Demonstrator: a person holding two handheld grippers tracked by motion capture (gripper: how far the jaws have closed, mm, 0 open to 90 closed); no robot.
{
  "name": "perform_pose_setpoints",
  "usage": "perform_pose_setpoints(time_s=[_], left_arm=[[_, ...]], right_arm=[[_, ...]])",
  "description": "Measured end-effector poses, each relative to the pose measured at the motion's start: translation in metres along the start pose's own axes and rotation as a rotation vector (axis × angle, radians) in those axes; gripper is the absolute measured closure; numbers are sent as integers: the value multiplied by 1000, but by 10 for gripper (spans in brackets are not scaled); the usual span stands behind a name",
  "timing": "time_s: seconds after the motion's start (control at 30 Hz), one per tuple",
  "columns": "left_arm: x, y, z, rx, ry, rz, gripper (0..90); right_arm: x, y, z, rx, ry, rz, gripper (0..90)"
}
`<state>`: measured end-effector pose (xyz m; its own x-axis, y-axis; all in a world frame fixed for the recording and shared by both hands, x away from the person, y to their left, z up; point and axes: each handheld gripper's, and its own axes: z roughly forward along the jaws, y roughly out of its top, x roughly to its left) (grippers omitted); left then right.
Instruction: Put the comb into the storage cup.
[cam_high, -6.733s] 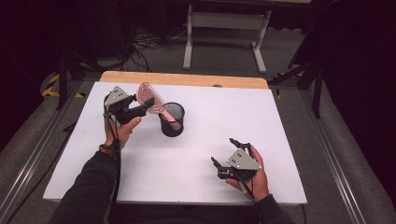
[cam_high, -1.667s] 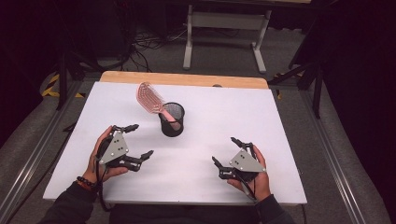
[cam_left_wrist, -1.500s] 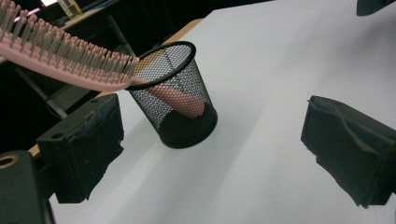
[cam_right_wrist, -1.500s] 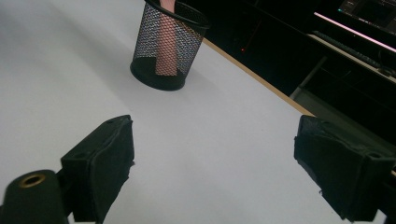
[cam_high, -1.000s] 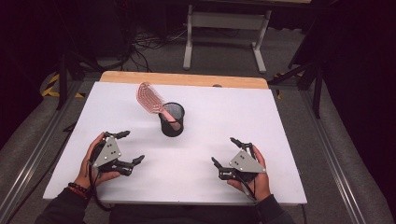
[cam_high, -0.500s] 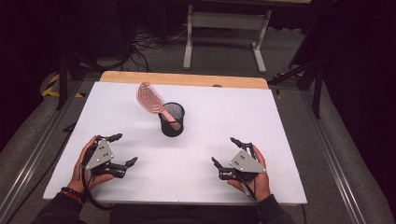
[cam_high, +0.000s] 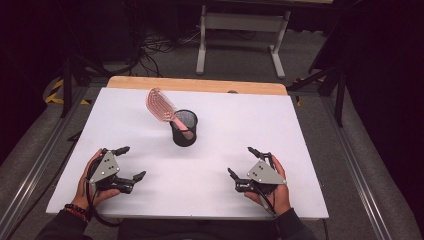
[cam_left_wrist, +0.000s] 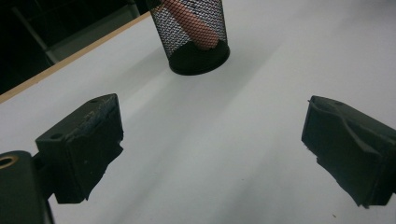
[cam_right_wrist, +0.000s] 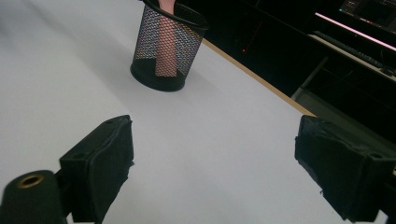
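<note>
Left gripper (cam_high: 129, 163): held in the person's left hand (cam_high: 90, 184), low over the white table (cam_high: 300, 150), near and to the left of the black mesh cup (cam_high: 184, 128). Jaws stand wide apart with nothing between them; the left gripper view confirms bare table surface between the two pads.

Black mesh cup: upright near the table's middle, toward the far edge. The pink hairbrush (cam_high: 161, 106) stands in it handle down, the bristled head leaning out over the cup's left rim. In the left gripper view the handle (cam_left_wrist: 194, 23) rests against the cup's inner wall, reaching the base.

Right gripper (cam_high: 242, 164): near and to the right of the cup, well apart from it, jaws likewise spread and empty.

Risk assessment: the brush head overhangs the cup's left side, so the load appears top-heavy in that direction. A knock to the rim or the head from either gripper could probably tip the light cup leftward or lever the brush out. An approach from the left carries the greater hazard.
</note>
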<state>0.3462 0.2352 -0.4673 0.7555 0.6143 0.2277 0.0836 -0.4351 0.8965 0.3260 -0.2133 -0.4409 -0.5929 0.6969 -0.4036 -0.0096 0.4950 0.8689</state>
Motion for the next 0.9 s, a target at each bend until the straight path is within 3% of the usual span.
perform_pose_setpoints(time_s=[0.9], left_arm=[[0, 0, 1, -3, -10, -1, 63]], right_arm=[[3, 0, 0, 7, 3, -24, 122]])
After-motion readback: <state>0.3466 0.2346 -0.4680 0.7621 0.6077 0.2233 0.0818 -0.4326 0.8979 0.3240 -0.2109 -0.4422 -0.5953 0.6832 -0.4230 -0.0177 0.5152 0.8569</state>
